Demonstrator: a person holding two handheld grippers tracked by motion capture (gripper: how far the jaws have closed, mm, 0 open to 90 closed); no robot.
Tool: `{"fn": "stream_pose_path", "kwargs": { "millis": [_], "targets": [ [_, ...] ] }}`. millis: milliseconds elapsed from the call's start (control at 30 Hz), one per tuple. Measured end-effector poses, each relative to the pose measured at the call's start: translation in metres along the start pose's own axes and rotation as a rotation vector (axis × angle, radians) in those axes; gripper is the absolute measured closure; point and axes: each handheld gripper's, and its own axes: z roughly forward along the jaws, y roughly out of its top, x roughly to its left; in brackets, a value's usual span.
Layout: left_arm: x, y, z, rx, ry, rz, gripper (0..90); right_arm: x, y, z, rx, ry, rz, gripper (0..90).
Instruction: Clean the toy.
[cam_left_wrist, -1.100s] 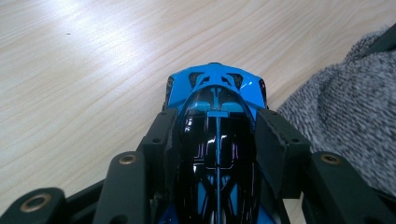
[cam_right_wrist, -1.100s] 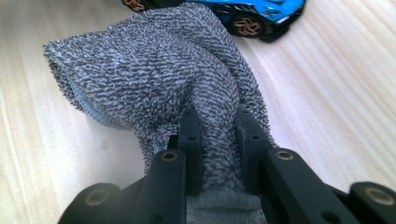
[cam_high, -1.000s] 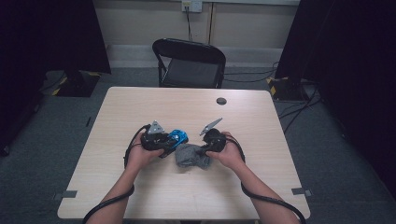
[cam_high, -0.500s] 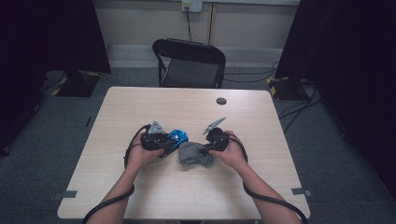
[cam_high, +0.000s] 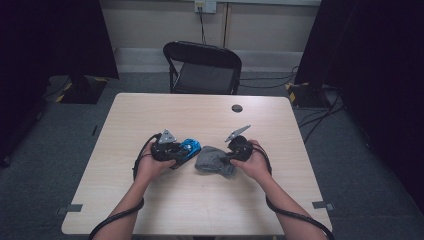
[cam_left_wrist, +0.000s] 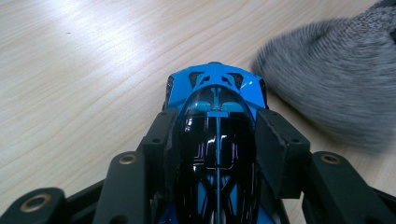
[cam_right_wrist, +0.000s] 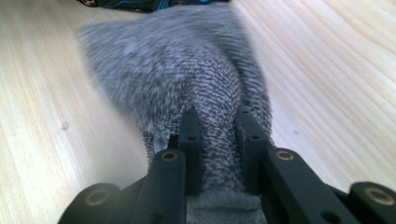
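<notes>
On the counter (cam_high: 150, 200), the left gripper (cam_left_wrist: 217, 140) clamps its jaws across a hard, glossy, likely slippery blue toy car (cam_left_wrist: 215, 93), while the right gripper (cam_right_wrist: 218, 135) pinches its nearly closed jaws on a soft, limp grey cloth (cam_right_wrist: 187, 70).

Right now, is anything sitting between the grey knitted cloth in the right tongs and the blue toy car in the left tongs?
Nothing visible. The grey knitted cloth, pinched in the right tongs, lies right beside the blue toy car clamped in the left tongs, with only bare wooden table between them.

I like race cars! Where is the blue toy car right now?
In the high view the car sits near the middle of the table, clamped in the left hand-held gripper, just left of the grey cloth.
</notes>
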Motion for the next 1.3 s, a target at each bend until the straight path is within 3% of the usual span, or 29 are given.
{"fn": "stream_pose_path", "kwargs": {
  "millis": [300,600,900,1067,1133,1300],
  "targets": [
    [0.0,0.001,0.001,0.005,0.0,-0.004,50.9,0.015,-0.006,-0.014,-0.021,0.045,-0.044,75.2],
    [-0.004,0.004,0.0,0.008,-0.016,-0.021,38.6,0.04,-0.009,-0.004,-0.001,0.095,-0.095,74.6],
    [-0.014,0.004,-0.022,-0.051,-0.1,0.072,35.8,0.047,-0.013,0.002,-0.013,0.106,-0.124,69.7],
    [-0.029,0.003,-0.028,-0.093,-0.183,0.096,34.4,0.049,-0.013,-0.002,-0.028,0.096,-0.124,55.0],
    [-0.035,0.005,-0.027,-0.098,-0.213,0.128,33.9,0.048,-0.012,-0.007,-0.041,0.082,-0.117,50.0],
    [-0.051,0.012,-0.018,-0.092,-0.252,0.184,33.9,0.038,-0.013,-0.02,-0.108,0.054,-0.086,39.6]
  ]
}}
